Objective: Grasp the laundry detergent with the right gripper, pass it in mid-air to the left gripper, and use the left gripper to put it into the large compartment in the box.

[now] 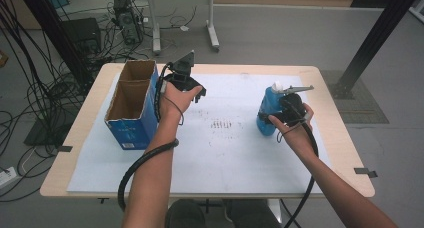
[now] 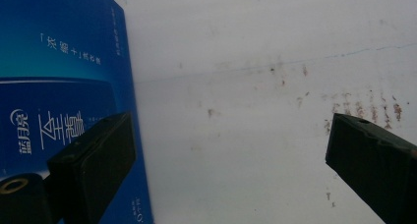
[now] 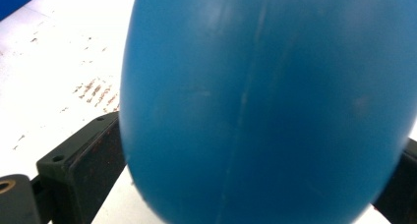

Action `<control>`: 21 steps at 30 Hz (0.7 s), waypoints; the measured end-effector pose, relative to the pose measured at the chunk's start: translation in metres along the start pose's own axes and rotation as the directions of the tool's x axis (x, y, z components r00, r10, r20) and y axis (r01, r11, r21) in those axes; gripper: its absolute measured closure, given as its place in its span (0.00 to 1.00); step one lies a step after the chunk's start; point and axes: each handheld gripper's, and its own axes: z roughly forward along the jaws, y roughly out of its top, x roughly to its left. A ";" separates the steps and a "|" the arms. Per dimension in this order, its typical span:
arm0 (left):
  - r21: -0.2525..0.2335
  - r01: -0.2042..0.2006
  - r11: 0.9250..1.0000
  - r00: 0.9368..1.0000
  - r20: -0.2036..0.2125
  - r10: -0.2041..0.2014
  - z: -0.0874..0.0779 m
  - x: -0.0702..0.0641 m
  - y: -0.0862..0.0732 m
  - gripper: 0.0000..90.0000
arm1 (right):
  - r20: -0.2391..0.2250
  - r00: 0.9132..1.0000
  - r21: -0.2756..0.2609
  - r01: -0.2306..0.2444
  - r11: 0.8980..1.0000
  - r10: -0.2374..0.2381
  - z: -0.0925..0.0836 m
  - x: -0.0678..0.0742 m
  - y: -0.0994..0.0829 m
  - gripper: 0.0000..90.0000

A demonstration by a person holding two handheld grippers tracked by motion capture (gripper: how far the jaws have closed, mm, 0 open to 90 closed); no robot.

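We've got the right gripper [image 1: 281,113] clamped round the blue plastic bottle w/ white cap [image 1: 270,109], which stands on the white paper sheet [image 1: 225,153] over the light wooden table [image 1: 345,153], on its right half. In the right gripper view the bottle's rounded blue body [image 3: 265,106] sits between both black jaws, touching each, so we judge the grab as made & the lift as the step in hand.

Left gripper [image 1: 186,85] hovers just beside the open blue cardboard box w/ brown inside [image 1: 131,105], jaws spread wide, nothing between them; in the left gripper view the box's printed blue wall [image 2: 64,86] is at the left.

Bottle's long axis looks approx. vertical, cap up, maybe leaning slightly; the cap end points up & away from us.

Next, as we read it: raise the bottle clear of the sheet, carry it left across to the box, keep it upright so it goes base-first into one of the two compartments. Which compartment, we can't tell. Left gripper could steady the box wall if needed.
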 end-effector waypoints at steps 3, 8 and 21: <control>0.000 0.001 1.000 1.000 0.000 -0.001 0.000 0.000 0.000 0.06 | 0.001 1.000 -0.001 -0.001 1.000 0.001 0.001 0.000 0.000 0.03; -0.003 0.001 1.000 1.000 0.000 -0.001 -0.001 0.000 0.000 0.06 | 0.000 1.000 -0.003 -0.003 1.000 0.003 0.001 0.000 0.000 0.03; -0.004 -0.003 1.000 1.000 0.002 0.003 -0.002 -0.002 0.001 0.06 | -0.006 1.000 -0.014 -0.003 1.000 0.003 0.000 -0.001 0.000 0.03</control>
